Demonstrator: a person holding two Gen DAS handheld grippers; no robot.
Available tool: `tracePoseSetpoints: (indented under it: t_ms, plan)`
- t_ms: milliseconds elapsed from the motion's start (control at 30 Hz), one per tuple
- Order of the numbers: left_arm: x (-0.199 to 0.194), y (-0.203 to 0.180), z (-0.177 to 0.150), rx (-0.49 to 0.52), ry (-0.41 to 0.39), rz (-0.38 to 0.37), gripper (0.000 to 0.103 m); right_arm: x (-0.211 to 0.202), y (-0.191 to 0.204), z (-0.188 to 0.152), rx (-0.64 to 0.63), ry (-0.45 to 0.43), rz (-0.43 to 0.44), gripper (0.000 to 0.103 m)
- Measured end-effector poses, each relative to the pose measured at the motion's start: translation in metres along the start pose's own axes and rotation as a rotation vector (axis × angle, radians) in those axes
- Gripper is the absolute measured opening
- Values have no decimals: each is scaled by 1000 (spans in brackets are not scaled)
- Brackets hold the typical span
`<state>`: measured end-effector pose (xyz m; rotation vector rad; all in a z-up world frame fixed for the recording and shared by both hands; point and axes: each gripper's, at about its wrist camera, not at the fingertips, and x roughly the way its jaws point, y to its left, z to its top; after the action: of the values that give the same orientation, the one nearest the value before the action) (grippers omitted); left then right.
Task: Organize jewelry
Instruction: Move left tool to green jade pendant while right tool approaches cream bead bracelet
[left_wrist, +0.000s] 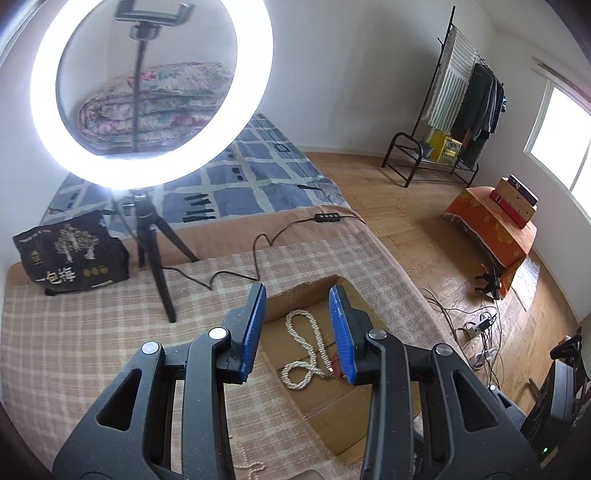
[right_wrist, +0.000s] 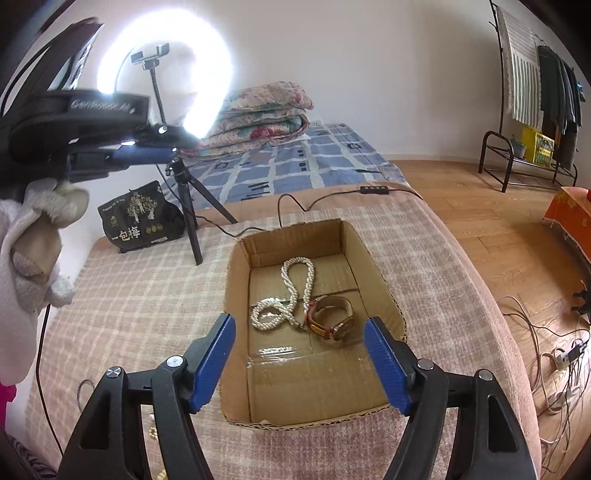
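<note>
An open cardboard box (right_wrist: 295, 243) lies on the checked blanket. Inside it a white pearl necklace (right_wrist: 291, 291) is looped, and a brown-strapped watch (right_wrist: 332, 321) rests against its right side. My right gripper (right_wrist: 300, 323) hovers over the box's near end, open wide and holding nothing. My left gripper (left_wrist: 298, 295) is open above the same box (left_wrist: 332, 417), with the pearl necklace (left_wrist: 314, 347) lying below the gap and free of the pads. A gloved hand (right_wrist: 33, 240) holds the left gripper (right_wrist: 173, 146) at upper left. Small loose beads (right_wrist: 153, 432) lie on the blanket near me.
A lit ring light (left_wrist: 147, 92) on a black tripod (left_wrist: 162, 254) stands left of the box, with its cable (left_wrist: 236, 273) trailing across the blanket. A black bag (left_wrist: 70, 254) sits beside it. The bed edge drops to a wooden floor with cables (right_wrist: 554, 369) on the right.
</note>
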<state>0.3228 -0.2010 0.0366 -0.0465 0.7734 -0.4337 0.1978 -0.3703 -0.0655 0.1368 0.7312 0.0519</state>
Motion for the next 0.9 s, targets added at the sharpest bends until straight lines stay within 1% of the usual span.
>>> tracePoseSetpoints:
  t_ms: [133,300,433,500,533,667,767,900]
  plan:
    - [-28,14,-9,18,-23,49,35,-9,10,2,-21,-23,19,82]
    - [-64,37,-27,19,-36,110,35,-18,21,1,-46,-44,42,82]
    - [-95,63,-47,-9,-40,132,35,-23,31,-3,-72,-56,51,83]
    - [-109,76,-57,-24,-39,143,35,-24,37,-6,-94,-57,47,94]
    - [-117,83,-63,-30,-39,149,35,-24,41,-8,-112,-61,52,95]
    - [-145,110,-91,-55,-40,181,35,-24,55,-16,-186,-60,55,95]
    - [-157,128,-120,-80,-14,191,35,-26,66,-25,-234,-70,67,95]
    - [-159,145,-164,-129,39,177,35,-28,83,-39,-308,-73,75,95]
